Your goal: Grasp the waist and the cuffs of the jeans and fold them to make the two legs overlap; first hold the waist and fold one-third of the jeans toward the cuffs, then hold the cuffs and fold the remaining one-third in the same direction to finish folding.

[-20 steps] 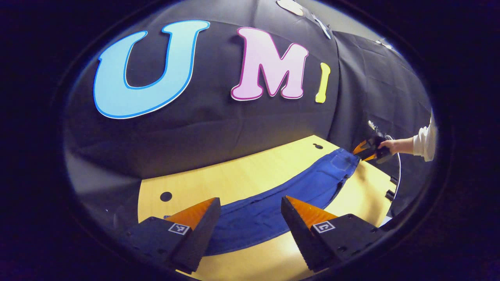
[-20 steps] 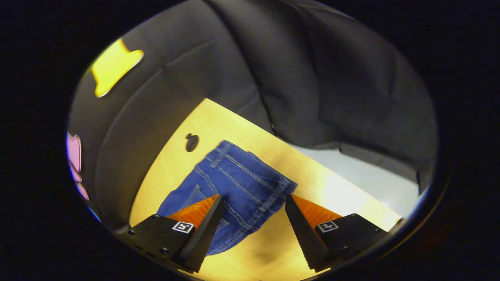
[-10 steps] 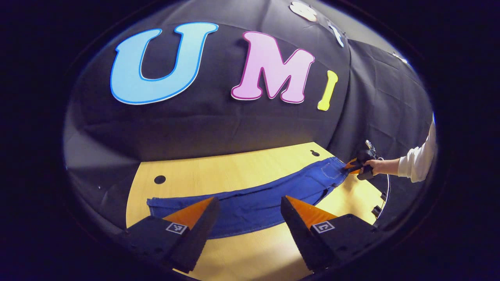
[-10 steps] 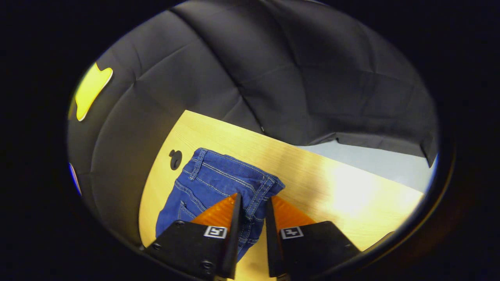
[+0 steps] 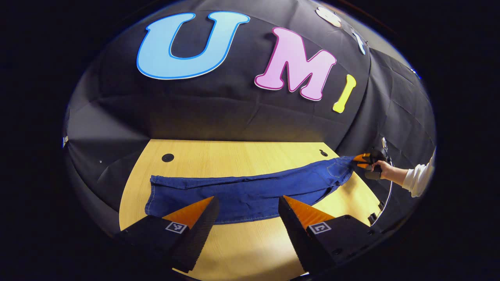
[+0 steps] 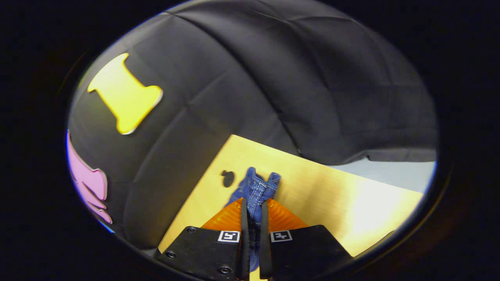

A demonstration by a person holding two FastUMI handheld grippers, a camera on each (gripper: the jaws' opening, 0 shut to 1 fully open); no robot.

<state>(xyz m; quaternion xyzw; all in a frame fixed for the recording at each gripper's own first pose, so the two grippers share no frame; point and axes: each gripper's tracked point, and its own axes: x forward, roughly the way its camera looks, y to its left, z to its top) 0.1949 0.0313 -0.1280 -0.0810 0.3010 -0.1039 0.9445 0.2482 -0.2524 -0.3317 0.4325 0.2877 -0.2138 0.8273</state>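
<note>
Jeans (image 5: 250,193) lie stretched lengthwise across the wooden table (image 5: 242,154), cuffs near the left end by a round hole and the waist at the far right edge, just beside a second hole in the tabletop. My right gripper (image 6: 252,208) has its jaws pressed together on the bunched waistband, which pokes up between my fingers in the right gripper view; the left gripper view shows that same gripper at the waist end, held by a hand (image 5: 384,168) with a white sleeve (image 5: 420,180). My left gripper (image 5: 247,205) hangs over the near edge of the legs with its jaws wide apart, gripping nothing.
</note>
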